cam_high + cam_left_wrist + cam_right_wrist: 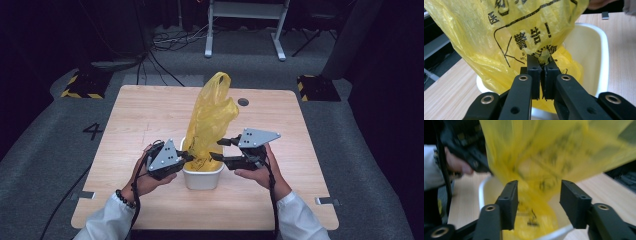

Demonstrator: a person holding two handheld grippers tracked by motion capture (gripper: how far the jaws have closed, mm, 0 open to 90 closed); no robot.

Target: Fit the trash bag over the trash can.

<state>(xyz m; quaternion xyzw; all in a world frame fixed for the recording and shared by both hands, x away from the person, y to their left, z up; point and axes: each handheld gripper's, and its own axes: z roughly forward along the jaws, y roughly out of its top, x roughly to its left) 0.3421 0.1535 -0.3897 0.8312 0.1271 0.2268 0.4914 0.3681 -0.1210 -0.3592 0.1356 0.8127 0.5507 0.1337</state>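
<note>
Yellow bag (554, 152): blurred in the right gripper view, print unreadable.
White tub (589, 50): near rim hidden behind the bag.

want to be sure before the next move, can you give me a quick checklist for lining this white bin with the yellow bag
1. Left tool pinching the yellow bag: ok, jaws shut on a fold of plastic.
2. Right tool gripping the bag: not ok, jaws stand apart with plastic between them, pads not pressing.
3. Bag bottom inside the white bin: ok, yellow plastic lies in it.
4. Bag mouth folded over the rim: not ok, the top stands tall above the bin.
5. Bin upright on the table: ok.
6. Bag free of tears: cannot tell.
</note>
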